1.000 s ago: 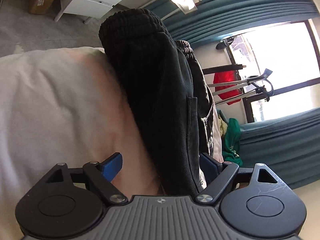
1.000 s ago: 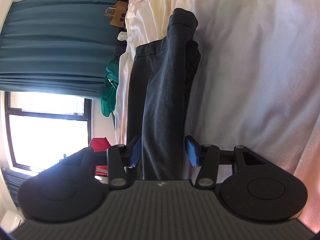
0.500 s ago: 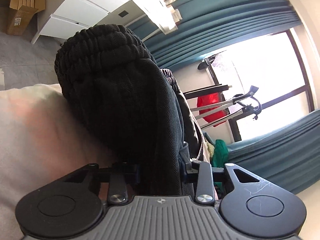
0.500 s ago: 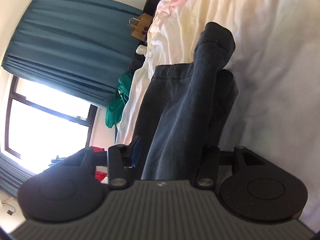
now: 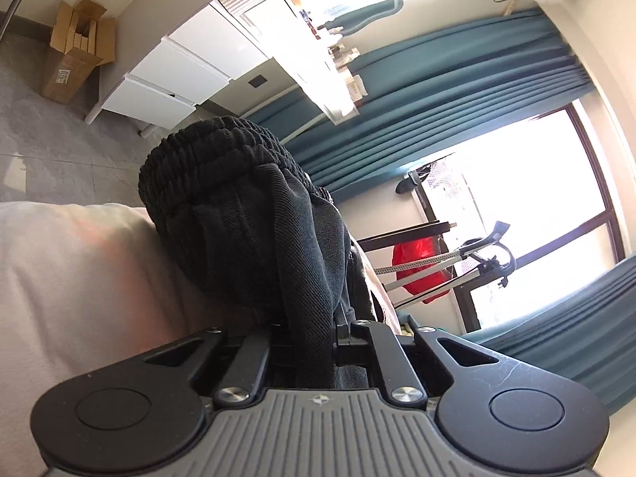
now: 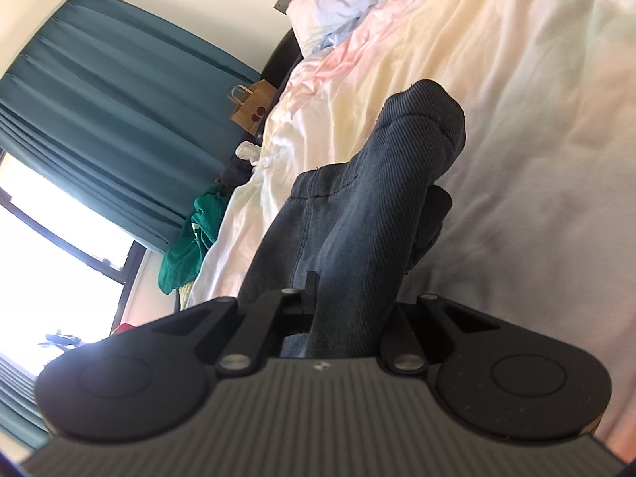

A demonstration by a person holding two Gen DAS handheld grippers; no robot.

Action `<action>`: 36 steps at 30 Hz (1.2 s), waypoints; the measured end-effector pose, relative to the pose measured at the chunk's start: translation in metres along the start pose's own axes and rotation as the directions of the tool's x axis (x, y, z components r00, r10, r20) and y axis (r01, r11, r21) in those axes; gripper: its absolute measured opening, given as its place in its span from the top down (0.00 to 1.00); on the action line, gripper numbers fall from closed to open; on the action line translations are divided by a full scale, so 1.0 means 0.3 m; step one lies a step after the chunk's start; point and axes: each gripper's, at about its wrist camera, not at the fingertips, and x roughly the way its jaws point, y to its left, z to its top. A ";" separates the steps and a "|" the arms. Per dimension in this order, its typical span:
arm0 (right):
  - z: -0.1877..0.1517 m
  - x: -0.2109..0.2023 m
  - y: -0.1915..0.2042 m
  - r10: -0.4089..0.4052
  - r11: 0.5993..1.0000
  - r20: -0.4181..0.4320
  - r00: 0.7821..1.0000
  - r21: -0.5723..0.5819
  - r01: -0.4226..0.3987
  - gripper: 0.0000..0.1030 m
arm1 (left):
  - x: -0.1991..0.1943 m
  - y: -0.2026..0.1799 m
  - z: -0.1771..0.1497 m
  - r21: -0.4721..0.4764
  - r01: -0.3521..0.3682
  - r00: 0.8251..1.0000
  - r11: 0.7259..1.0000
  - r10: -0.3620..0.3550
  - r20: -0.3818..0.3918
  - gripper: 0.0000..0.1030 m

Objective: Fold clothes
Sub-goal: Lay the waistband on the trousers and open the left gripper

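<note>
Both hand-held grippers clamped on the trousers

My left hand-held gripper (image 5: 308,336) has just closed on the black trousers (image 5: 254,214) at their waistband end — my right hand-held gripper (image 6: 349,310) on a leg fold, over the bed (image 6: 536,139).

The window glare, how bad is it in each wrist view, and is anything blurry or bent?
Left wrist view: the window is blown out white, the curtains bow from fisheye distortion, and the black trousers look sharp. Right wrist view: the window is also overexposed, the bedsheet is soft, and the gripper body is blurred.
</note>
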 end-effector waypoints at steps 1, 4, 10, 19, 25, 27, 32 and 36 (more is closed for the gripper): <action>0.007 -0.017 -0.013 -0.012 1.000 -0.013 1.000 0.007 0.012 0.91 | -0.037 0.001 -0.003 0.005 -0.007 1.000 1.000 0.007 0.009 0.92; 0.033 -0.087 -0.035 -0.013 1.000 -0.045 0.999 0.019 0.014 0.91 | -0.148 -0.007 0.000 0.020 -0.016 1.000 1.000 0.015 0.028 0.92; 0.097 -0.243 -0.077 0.033 0.997 -0.084 0.996 0.078 -0.027 0.91 | -0.358 0.067 0.063 -0.085 -0.066 0.998 0.994 0.064 -0.019 0.92; 0.109 -0.272 -0.164 0.009 0.993 -0.157 0.987 0.118 0.010 0.91 | -0.430 0.092 0.031 0.109 -0.240 0.970 0.965 0.244 -0.020 0.82; 0.105 -0.241 -0.209 0.023 0.991 -0.194 0.981 0.131 0.002 0.91 | -0.556 -0.012 -0.019 0.221 -0.404 0.913 0.888 0.405 0.043 0.44; 0.106 -0.238 -0.217 0.036 0.991 -0.194 0.980 0.135 -0.009 0.91 | -0.622 -0.063 -0.049 0.278 -0.443 0.895 0.852 0.436 0.089 0.26; 0.102 -0.234 -0.211 0.035 0.993 -0.189 0.981 0.121 -0.012 0.91 | -0.728 -0.197 -0.160 0.456 -0.447 0.894 0.770 0.401 0.201 0.22; 0.103 -0.234 -0.210 0.033 0.995 -0.191 0.981 0.101 -0.014 0.91 | -0.688 -0.289 -0.259 0.576 -0.412 0.910 0.706 0.349 0.223 0.18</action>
